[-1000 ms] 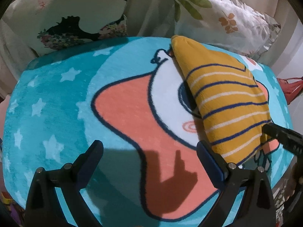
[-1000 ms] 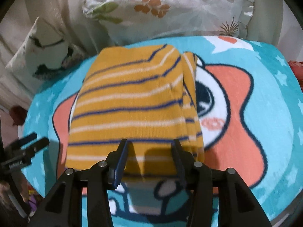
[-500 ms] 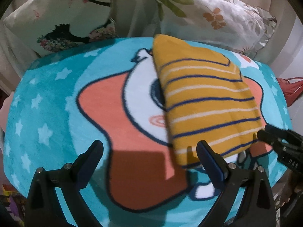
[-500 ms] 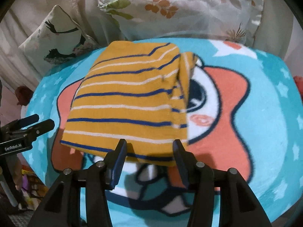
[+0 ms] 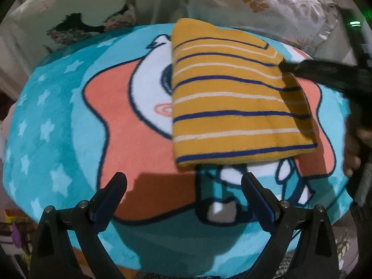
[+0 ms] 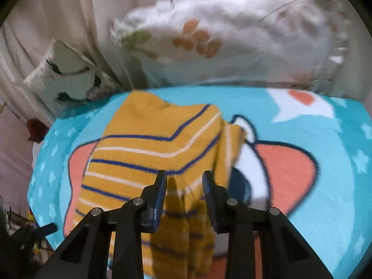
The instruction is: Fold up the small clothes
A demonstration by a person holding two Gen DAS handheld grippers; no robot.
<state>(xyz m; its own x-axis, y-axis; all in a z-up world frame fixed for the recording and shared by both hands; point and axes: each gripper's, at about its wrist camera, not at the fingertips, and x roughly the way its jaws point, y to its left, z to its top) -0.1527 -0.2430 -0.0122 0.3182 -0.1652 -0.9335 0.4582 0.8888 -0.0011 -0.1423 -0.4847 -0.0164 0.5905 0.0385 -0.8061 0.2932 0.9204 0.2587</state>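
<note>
A folded yellow garment [image 5: 232,107] with blue and white stripes lies on a teal cartoon blanket [image 5: 58,116]. My left gripper [image 5: 183,179] hangs open just in front of the garment's near edge, with nothing between its fingers. My right gripper [image 6: 183,176] has its jaws closing on a bunched-up fold of the garment [image 6: 151,158], whose edge is drawn up between the pads. In the left wrist view the right gripper [image 5: 284,67] comes in from the right and meets the garment's far right edge.
A floral pillow [image 5: 267,4] and a pillow with a dark bird print [image 5: 76,23] stand behind the blanket. A person's hand [image 5: 353,148] holds the right tool at the right. The blanket's front edge drops off close below my left fingers.
My right gripper has moved forward onto the garment and narrowed its jaws around a fold, lifting the edge. My left gripper has shifted right, so the garment now sits ahead of it.
</note>
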